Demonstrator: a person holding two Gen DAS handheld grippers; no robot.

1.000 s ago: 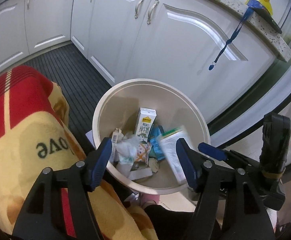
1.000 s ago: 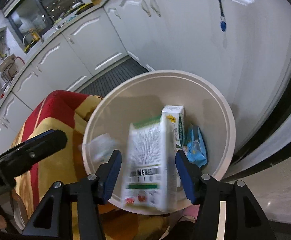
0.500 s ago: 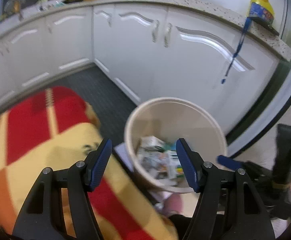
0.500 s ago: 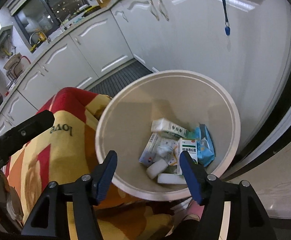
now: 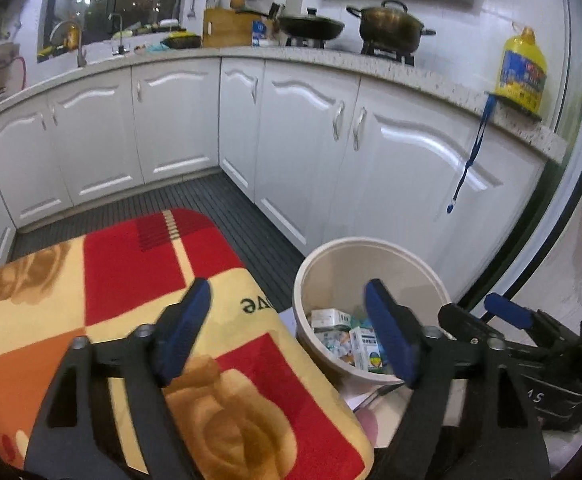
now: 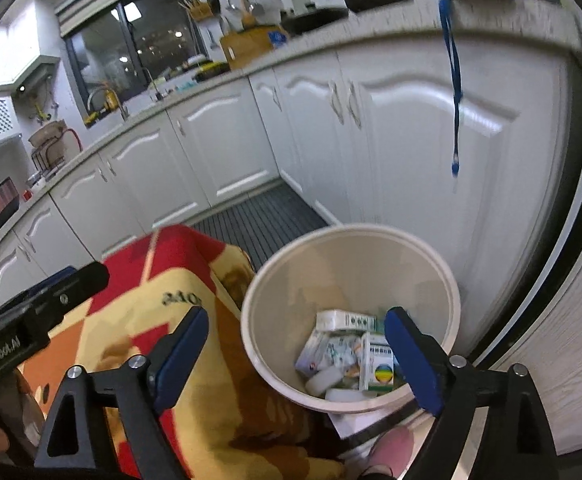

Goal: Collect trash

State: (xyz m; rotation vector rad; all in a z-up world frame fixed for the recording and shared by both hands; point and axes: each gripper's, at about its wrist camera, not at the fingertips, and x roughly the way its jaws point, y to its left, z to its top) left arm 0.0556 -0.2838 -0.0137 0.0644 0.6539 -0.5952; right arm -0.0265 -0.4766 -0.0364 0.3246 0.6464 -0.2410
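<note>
Both the left gripper [image 5: 287, 332] and right gripper [image 6: 297, 354] have just been opening, fingers apart and empty, since the cartons [image 6: 341, 350] already sit at the bin's [image 6: 351, 234] bottom.

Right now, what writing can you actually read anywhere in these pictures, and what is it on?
"GenRobot.AI": white lettering on the left gripper body, right wrist view.
"ove", seen upside down: dark letters on the red and yellow blanket.
Cartons in the trash bin: print too small to read.
Yellow oil bottle label: too blurred to read.
</note>
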